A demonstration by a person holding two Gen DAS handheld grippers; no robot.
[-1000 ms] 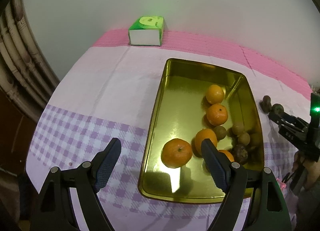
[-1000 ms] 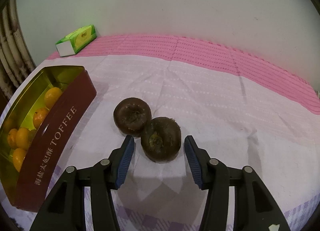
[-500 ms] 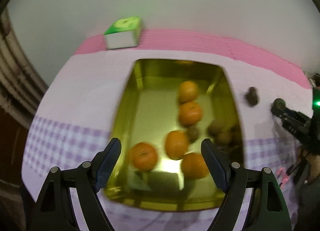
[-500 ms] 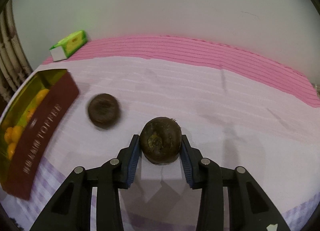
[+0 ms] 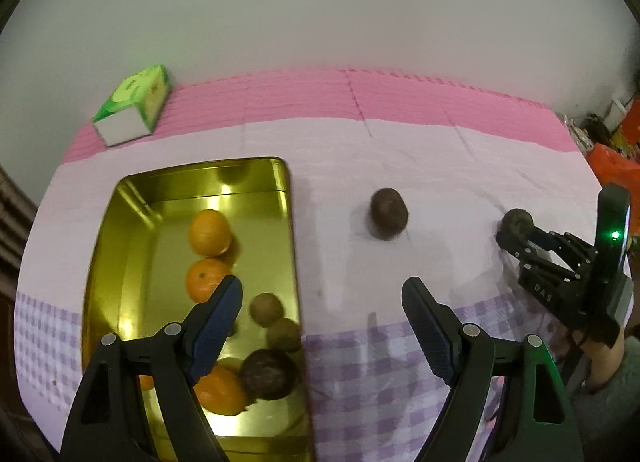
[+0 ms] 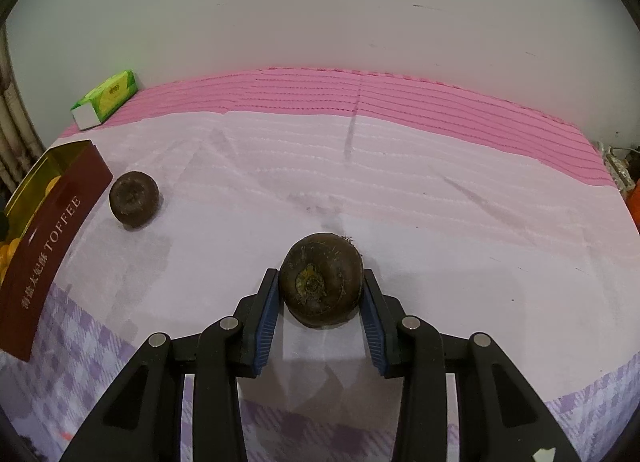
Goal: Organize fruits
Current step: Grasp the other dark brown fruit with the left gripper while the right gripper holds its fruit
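The right claw [image 6: 320, 302] grips a round, rough brown fruit [image 6: 321, 280] between its blue ribbed pads, above the cloth-covered worktop [image 6: 400, 201]. A second brown fruit [image 6: 134, 199] lies beside the shiny golden tin [image 5: 120, 262] with smooth oranges [image 5: 210, 232]. The left claw [image 5: 322, 318] stands wide open and empty over the tin's edge. A green tissue pack [image 5: 134, 103] lies far behind.

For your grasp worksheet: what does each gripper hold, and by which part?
The right gripper clamps a dark brown fruit by its two opposite sides. The left gripper is open and holds nothing.
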